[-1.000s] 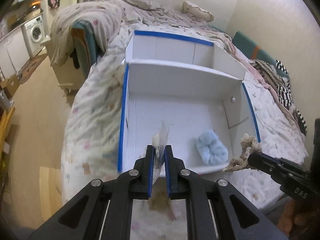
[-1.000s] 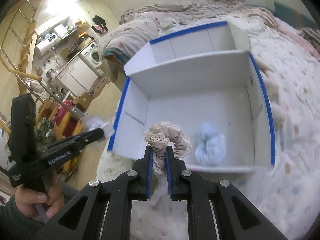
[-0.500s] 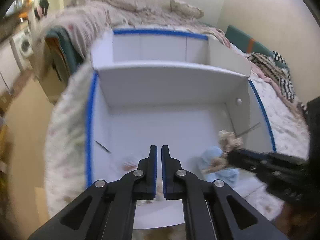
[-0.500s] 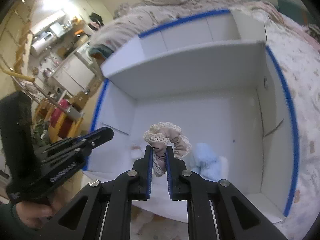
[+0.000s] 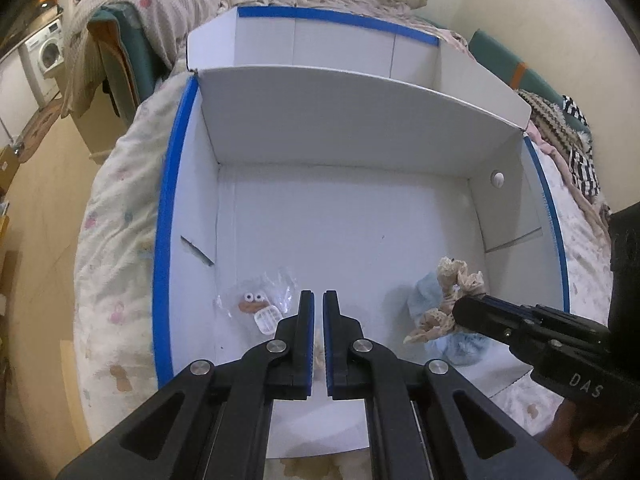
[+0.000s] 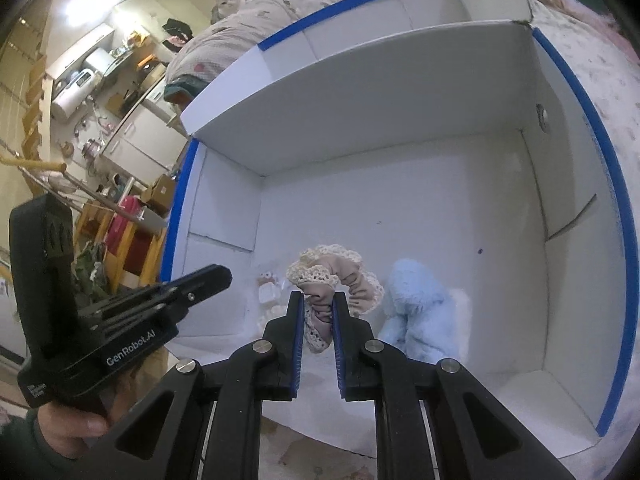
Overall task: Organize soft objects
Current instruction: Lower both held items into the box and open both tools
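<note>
A white box with blue-taped edges (image 5: pixel 163 216) (image 6: pixel 596 128) lies open on the bed. My right gripper (image 6: pixel 316 300) is shut on a beige lace-trimmed scrunchie (image 6: pixel 336 276) and holds it inside the box, next to a fluffy light-blue scrunchie (image 6: pixel 420 312). Both show in the left wrist view, the beige one (image 5: pixel 452 292) over the blue one (image 5: pixel 452 340). My left gripper (image 5: pixel 315 300) is shut and empty above the box's near part. A clear plastic bag with small items (image 5: pixel 260 304) lies on the box floor just left of it.
The box's rear compartment (image 5: pixel 340 48) sits behind a white divider. A patterned quilt (image 5: pixel 116 248) covers the bed around the box. Striped clothes (image 5: pixel 576 152) lie at the right. A kitchen area with a washing machine (image 5: pixel 46 52) is far left.
My left gripper let go of the clear plastic bag, which now lies on the box floor. Both grippers moved forward over the box; the right one carried the beige scrunchie in beside the blue one.
</note>
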{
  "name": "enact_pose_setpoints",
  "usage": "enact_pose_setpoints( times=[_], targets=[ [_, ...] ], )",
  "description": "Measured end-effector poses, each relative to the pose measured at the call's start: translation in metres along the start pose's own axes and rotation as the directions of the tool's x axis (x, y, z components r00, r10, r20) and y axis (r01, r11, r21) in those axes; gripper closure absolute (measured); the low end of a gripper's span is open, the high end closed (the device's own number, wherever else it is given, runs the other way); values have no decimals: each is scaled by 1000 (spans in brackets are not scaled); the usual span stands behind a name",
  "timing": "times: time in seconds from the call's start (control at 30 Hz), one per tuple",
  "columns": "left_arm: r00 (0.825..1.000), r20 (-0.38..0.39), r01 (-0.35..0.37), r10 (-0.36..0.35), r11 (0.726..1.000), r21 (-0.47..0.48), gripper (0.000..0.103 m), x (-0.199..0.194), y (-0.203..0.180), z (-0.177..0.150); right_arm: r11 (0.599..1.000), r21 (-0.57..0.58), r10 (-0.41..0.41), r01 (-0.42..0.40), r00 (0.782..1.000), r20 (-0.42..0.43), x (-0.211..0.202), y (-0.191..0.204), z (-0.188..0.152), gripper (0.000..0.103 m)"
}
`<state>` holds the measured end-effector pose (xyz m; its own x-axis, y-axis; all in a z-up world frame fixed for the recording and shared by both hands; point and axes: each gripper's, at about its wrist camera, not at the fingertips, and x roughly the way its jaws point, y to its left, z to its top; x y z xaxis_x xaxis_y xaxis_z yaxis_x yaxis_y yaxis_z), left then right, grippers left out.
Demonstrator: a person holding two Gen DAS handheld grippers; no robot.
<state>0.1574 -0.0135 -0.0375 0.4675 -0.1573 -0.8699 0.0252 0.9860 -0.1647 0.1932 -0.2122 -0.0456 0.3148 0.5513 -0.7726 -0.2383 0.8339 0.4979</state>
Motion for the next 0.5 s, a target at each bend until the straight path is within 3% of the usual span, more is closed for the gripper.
enact_pose_setpoints(
  times=[0.07,0.17,0.23,0.3,0.37,0.5],
  targets=[
    [1000,-9,6,-6,1000,-5,98,2,-1,-1,1000,18,-3,3,1000,-3,0,-3,0,83],
    [1000,-17,15,-15,1000,3,97,3,-3,-1,999,45,0,0,1000,-12,1,-8,0,69],
    [1000,-23,13,-12,1000,14,93,3,-4,-1,999,47,-11,12,1000,-10,1,-7,-1,43],
    [1000,-27,8,-7,1000,17,77,3,-5,-2,999,41,-37,36,999,23,-5,-5,-2,41],
    [999,-33,5,-4,1000,15,47,4,-6,-2,998,30,-50,49,998,44,-9,-4,0,41],
    [1000,3,-16,16,1000,3,41,-3,-5,0,997,36,-68,66,996,59,-12,-7,0,40]
  ],
)
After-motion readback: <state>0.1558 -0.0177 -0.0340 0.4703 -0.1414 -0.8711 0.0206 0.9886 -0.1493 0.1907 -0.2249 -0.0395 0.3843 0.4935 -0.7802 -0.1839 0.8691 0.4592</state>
